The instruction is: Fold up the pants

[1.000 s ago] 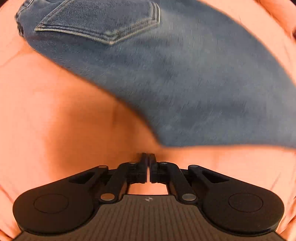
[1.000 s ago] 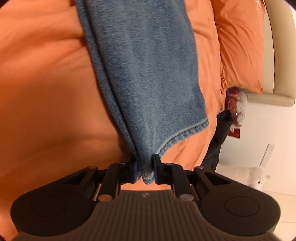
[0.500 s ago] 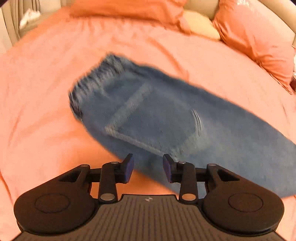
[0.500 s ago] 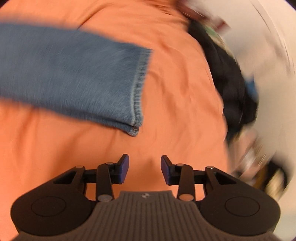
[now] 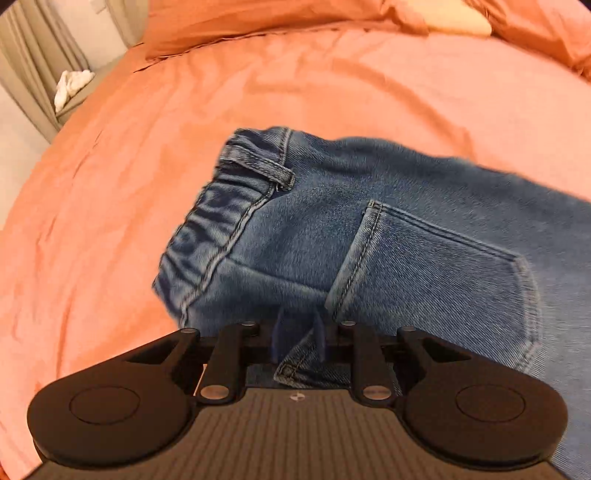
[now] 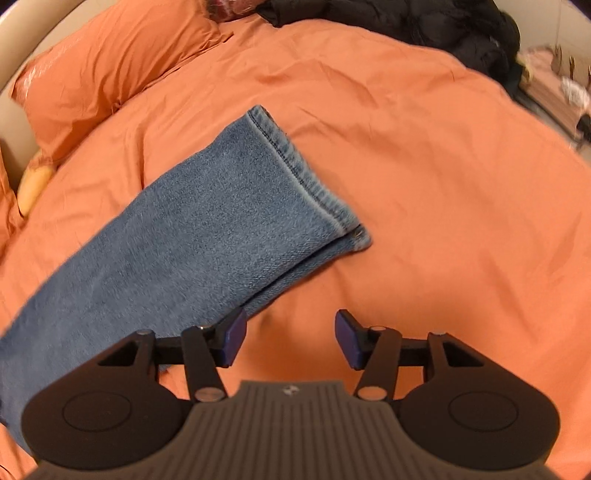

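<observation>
- Jeans [image 5: 406, 236] fill centre-right of frame, waistband [image 5: 218, 221] twd left, back pocket [image 5: 436, 273] facing up.
- Left gripper [image 5: 298, 339] at bottom centre, pads nearly together w/ denim edge between.
- Orange bedding [image 5: 129, 166] underneath; pillows [image 5: 258, 14] along top.

Jeans [image 5: 388, 236] flat on bed cover [image 5: 332, 92], pillows [image 6: 110, 62] behind, left tool [image 5: 298, 338] over waist edge, right tool [image 6: 290, 341] beside leg hems.

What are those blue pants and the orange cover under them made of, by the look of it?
The pants look like denim: faded blue twill grain, pale contrast stitching around the pocket, thick stitched hem, gathered waistband that suggests elastic. The cover looks like matte woven cloth, probably cotton, since it holds soft creases without shine.
</observation>
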Demonstrator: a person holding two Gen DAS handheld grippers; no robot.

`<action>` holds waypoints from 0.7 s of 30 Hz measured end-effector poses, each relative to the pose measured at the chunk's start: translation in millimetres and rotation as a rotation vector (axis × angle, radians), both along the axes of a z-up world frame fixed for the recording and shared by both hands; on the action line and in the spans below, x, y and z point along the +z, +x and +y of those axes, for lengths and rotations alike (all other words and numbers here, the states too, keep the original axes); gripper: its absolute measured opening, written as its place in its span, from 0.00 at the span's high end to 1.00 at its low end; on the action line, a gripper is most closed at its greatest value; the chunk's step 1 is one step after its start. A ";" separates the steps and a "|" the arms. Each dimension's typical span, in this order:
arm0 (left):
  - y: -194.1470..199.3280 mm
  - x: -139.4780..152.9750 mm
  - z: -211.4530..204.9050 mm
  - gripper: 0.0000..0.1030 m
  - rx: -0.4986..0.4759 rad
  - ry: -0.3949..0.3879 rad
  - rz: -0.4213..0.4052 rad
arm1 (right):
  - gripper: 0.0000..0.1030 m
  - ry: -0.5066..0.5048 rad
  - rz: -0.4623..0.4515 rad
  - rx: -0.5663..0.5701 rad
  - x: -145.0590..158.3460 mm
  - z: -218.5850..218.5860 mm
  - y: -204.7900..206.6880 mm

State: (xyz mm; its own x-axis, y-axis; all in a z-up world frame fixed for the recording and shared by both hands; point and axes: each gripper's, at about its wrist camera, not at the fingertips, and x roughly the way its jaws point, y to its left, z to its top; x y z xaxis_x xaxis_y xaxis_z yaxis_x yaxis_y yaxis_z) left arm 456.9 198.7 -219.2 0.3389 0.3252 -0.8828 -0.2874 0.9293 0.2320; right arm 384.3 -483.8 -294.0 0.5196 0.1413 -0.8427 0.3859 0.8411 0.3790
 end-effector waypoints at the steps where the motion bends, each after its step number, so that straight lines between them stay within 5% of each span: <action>1: 3.4 -6.2 -0.3 0.82 -0.003 0.023 0.014 | 0.51 0.029 -0.004 -0.027 -1.3 -4.3 -0.9; 10: 6.6 1.1 -35.6 0.88 -0.166 0.205 0.081 | 0.51 0.219 -0.043 -0.194 -13.4 -30.4 -4.3; 15: -2.9 37.4 -63.6 0.82 -0.228 0.137 0.011 | 0.54 0.272 -0.075 -0.225 -23.3 -41.6 2.8; 21: 6.8 67.1 -146.3 0.81 -0.435 0.098 -0.029 | 0.58 0.371 -0.107 -0.290 -44.7 -55.7 7.3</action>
State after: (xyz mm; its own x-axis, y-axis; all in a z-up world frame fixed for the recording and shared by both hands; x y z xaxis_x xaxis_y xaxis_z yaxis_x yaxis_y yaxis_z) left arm 463.7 52.4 -152.2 0.4869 0.2280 -0.8432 0.1181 0.9393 0.3222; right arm 391.6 -539.5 -338.6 0.6630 0.2588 -0.7025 0.5274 0.5045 0.6836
